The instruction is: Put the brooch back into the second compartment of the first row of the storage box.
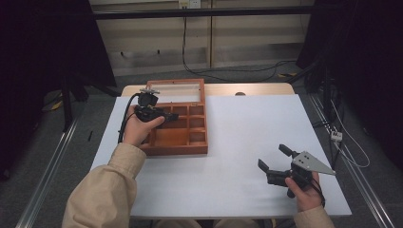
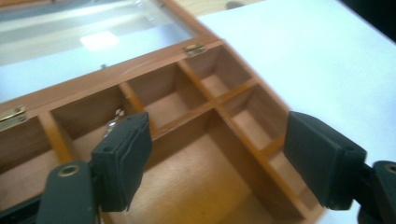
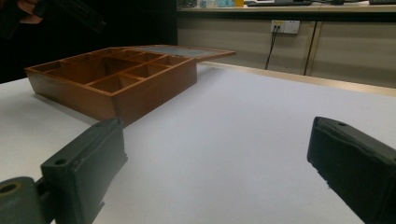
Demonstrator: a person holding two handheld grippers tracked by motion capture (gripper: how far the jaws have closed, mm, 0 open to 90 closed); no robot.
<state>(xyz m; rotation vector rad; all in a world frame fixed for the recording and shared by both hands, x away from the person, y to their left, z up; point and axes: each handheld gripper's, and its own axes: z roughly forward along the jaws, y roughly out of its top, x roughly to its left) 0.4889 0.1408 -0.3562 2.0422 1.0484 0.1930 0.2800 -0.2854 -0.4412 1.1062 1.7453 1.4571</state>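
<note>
Blur hides a small pale item, perhaps metal, in the wooden box [image 2: 187, 140]; both hand-held grippers gape.

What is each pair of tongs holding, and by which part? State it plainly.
Nothing. The left tongs hang open over the wooden box with empty space between their jaws; the right tongs stand open above the bare white table.
</note>
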